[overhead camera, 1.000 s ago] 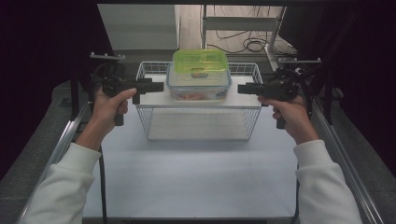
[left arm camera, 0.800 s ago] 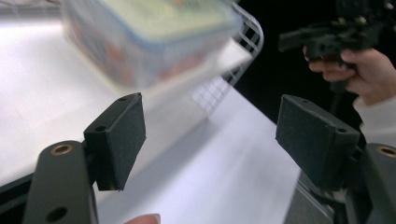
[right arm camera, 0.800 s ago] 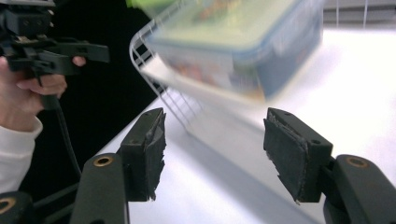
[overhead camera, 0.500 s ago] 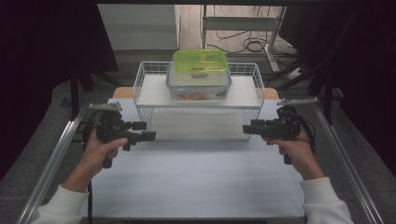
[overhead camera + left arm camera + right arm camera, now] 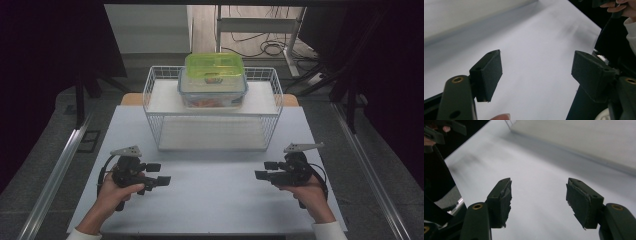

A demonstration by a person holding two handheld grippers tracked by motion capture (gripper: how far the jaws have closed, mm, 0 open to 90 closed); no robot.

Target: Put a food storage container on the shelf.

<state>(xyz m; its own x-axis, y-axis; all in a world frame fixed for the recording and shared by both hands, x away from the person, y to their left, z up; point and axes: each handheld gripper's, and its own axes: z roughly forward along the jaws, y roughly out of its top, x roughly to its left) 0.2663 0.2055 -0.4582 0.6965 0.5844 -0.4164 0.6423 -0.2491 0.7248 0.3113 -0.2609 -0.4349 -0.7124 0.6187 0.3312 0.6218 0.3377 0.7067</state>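
Note:
A clear food container with a green lid [image 5: 214, 80] sits on top of a white wire basket [image 5: 159, 120] at the back of the table. My left gripper [image 5: 159, 175] hovers low over the near left of the white table, open, with nothing between its jaws [image 5: 536, 75]. At the near right my right gripper [image 5: 265, 170] is also open and holds nothing [image 5: 539, 197]. Both point inward toward each other, well in front of the basket.
The white table top [image 5: 215, 195] lies between the two grippers and the basket. Metal rails [image 5: 55, 175] run along both sides of the table. Cables and a desk frame [image 5: 260, 30] lie on the floor behind.
Both grippers have drawn back from the sides of the basket and container toward the near edge of the table and dropped lower. The container stays on the basket.

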